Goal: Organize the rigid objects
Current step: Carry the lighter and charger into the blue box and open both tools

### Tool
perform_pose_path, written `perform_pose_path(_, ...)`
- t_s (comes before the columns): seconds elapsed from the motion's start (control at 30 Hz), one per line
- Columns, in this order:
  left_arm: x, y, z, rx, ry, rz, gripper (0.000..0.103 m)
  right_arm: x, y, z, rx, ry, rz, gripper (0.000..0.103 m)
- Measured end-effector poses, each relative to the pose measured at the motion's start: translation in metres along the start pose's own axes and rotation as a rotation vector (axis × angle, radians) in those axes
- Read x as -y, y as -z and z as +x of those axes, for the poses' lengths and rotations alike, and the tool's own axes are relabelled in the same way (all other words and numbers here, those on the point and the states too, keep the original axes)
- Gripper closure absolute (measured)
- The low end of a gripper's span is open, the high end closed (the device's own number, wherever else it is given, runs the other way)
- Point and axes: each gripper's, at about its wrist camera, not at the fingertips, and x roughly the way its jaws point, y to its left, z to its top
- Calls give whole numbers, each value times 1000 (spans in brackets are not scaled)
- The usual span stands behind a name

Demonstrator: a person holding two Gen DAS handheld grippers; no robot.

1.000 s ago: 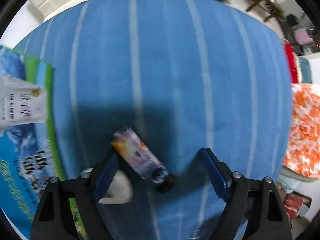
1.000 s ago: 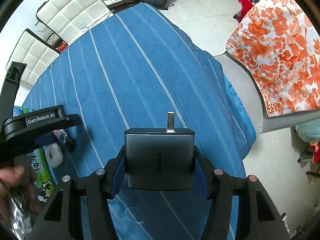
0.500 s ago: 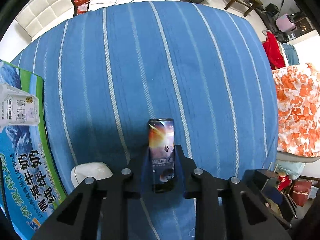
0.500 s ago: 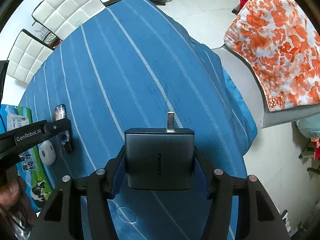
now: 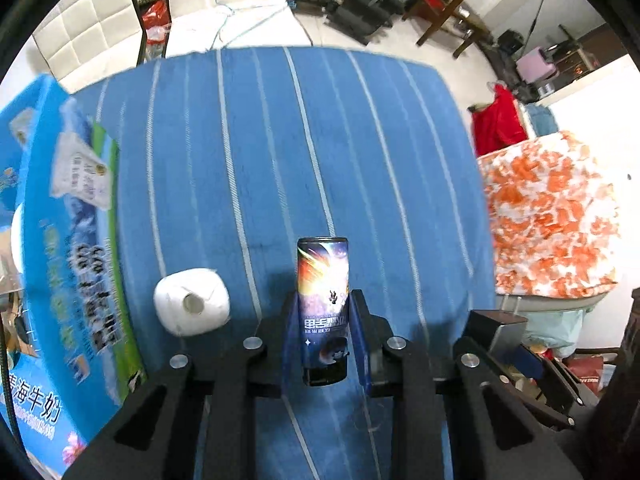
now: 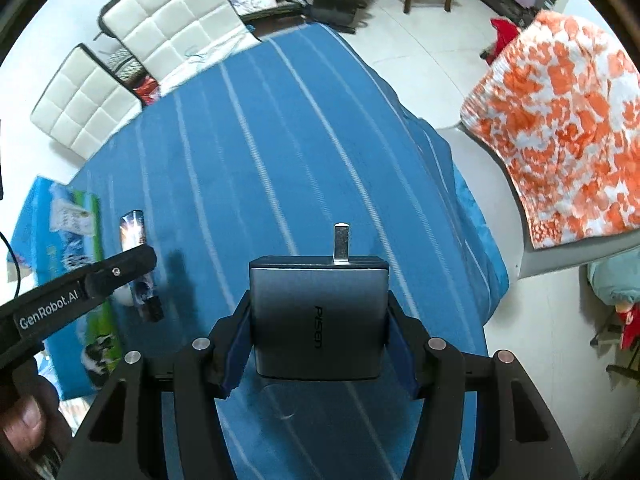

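Holding a galaxy-printed tube (image 5: 323,300) in my left gripper (image 5: 323,320), I see its jaws pinched narrow against the tube's sides, black cap toward me, above the blue striped cloth (image 5: 280,140) on the counter. Just left of the tube lies a white roll (image 5: 192,307), resting beside the blue milk carton box (image 5: 68,260). My right gripper (image 6: 319,336) has its jaws clamped on a grey charger (image 6: 318,316), prong pointing away, to the right of the tube.

Reads "PISEN" on the grey charger (image 6: 318,312); "GenRobot.AI" on the left claw (image 6: 132,276) arm; "海牛奶" on the blue milk carton (image 5: 48,264), left of the charger.
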Motion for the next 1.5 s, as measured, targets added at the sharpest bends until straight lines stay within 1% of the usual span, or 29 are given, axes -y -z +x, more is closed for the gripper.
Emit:
perform_pose_path(0.03,-1,2,-6,8,-7,5,81,-5,1,-6,11,-3,-12,41)
perform_pose_path(0.13,-12,7,-26,38,8,-13,81,-24,5,-29,45,-16,-41,41)
perform_pose_path(0.3,-34,14,-74,117,28,-34,81,-64,13,-70,108,-49,-90,41)
perform_pose_path(0.33,-39,16,-83,133,27,-34,81,-72,15,-78,120,-58,-99,41)
perform_pose_path(0.4,-52,22,-102,169,1,-33,81,-94,22,-95,147,-77,-121,41)
perform_pose_path(0.47,-71,29,-119,193,-8,-52,81,-120,30,-110,175,-91,-149,41)
perform_pose_path(0.67,-118,52,-158,254,-57,-87,81,-195,60,-127,199,-119,-230,41)
perform_pose_path(0.83,-157,75,-187,293,-97,-104,81,-254,88,-132,203,-127,-303,41)
perform_pose_path(0.93,-175,84,-198,304,-110,-110,81,-280,100,-133,204,-131,-334,41)
perform_pose_path(1.1,-214,92,-202,291,-87,-152,81,-318,115,-126,193,-119,-366,41)
perform_pose_path(1.2,-240,92,-195,257,-61,-169,81,-332,113,-105,167,-88,-379,41)
perform_pose_path(1.33,-278,84,-168,173,-2,-225,81,-343,105,-71,127,-37,-400,41)
perform_pose_path(1.5,-301,80,-128,83,59,-287,81,-354,96,-29,75,28,-406,41)
